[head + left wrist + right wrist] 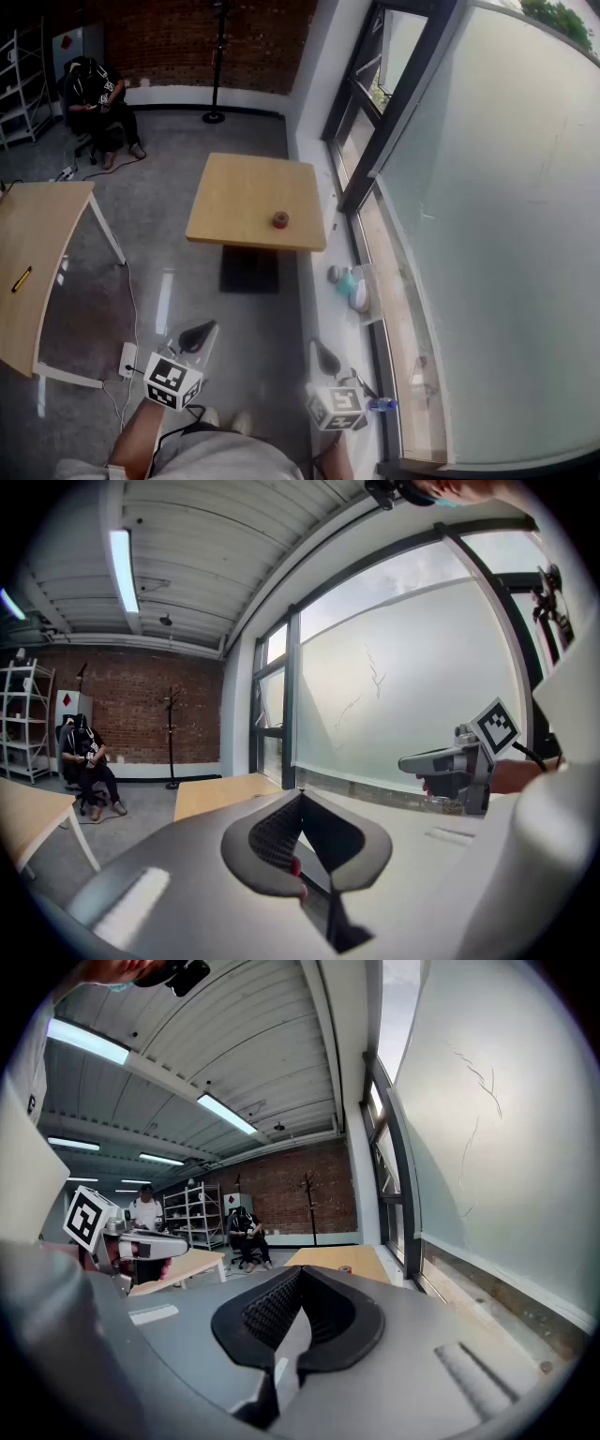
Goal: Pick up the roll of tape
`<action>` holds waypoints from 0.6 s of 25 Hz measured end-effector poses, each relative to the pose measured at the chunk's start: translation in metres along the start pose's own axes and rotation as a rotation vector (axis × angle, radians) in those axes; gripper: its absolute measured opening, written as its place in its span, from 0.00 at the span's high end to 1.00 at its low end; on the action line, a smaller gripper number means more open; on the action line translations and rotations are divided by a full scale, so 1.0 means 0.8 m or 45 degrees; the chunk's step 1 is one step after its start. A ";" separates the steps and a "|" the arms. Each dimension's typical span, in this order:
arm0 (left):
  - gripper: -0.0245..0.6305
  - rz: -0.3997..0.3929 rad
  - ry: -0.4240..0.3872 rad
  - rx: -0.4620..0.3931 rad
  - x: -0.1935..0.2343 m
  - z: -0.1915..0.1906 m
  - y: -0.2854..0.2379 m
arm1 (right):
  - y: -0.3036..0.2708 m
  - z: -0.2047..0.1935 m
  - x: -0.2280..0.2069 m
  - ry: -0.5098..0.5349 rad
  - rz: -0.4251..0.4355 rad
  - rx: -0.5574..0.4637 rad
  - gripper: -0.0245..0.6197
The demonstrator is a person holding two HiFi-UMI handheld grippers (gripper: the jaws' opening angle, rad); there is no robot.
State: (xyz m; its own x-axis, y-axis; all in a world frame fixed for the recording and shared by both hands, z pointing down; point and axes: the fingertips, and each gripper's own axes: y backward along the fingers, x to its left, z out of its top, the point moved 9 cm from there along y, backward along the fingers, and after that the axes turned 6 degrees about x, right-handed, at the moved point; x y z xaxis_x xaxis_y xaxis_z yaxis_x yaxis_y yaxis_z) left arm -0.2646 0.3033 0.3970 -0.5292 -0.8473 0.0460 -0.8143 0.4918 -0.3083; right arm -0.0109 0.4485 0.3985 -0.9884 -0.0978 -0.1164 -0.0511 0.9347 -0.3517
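The roll of tape (280, 220), small and reddish-brown, lies near the right front edge of a small square wooden table (244, 192) some way ahead of me. In the right gripper view the tape (345, 1268) shows as a small dot on that table (323, 1258). My left gripper (197, 335) and right gripper (327, 357) are held low over the floor, well short of the table. The tips of each pair of jaws meet, with nothing between them, as the left gripper (300, 794) and the right gripper (300, 1269) show in their own views.
A larger wooden table (47, 225) with a yellow pen (21, 279) stands at the left. A person sits at the back left (94, 94). A glazed wall with a low ledge (375, 281) bearing small items runs along the right. A power strip (127, 359) lies on the floor.
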 end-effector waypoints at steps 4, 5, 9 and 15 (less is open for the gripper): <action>0.96 0.016 -0.020 -0.008 -0.012 0.001 -0.003 | 0.003 0.003 -0.005 -0.012 0.040 -0.013 0.94; 0.96 0.023 -0.032 -0.013 -0.014 0.001 -0.004 | 0.003 0.003 -0.006 -0.016 0.055 -0.020 0.94; 0.96 0.062 -0.050 -0.015 -0.018 0.002 -0.010 | 0.000 0.004 -0.014 -0.038 0.079 -0.016 0.94; 0.96 0.076 -0.024 0.002 -0.016 0.000 -0.040 | -0.029 0.009 -0.037 -0.035 0.117 0.005 0.94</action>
State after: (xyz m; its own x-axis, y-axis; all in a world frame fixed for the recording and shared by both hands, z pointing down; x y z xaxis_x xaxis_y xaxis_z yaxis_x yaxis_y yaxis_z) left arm -0.2315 0.2986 0.4064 -0.5721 -0.8201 0.0094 -0.7810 0.5412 -0.3116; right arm 0.0208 0.4274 0.4037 -0.9846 -0.0211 -0.1738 0.0401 0.9390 -0.3417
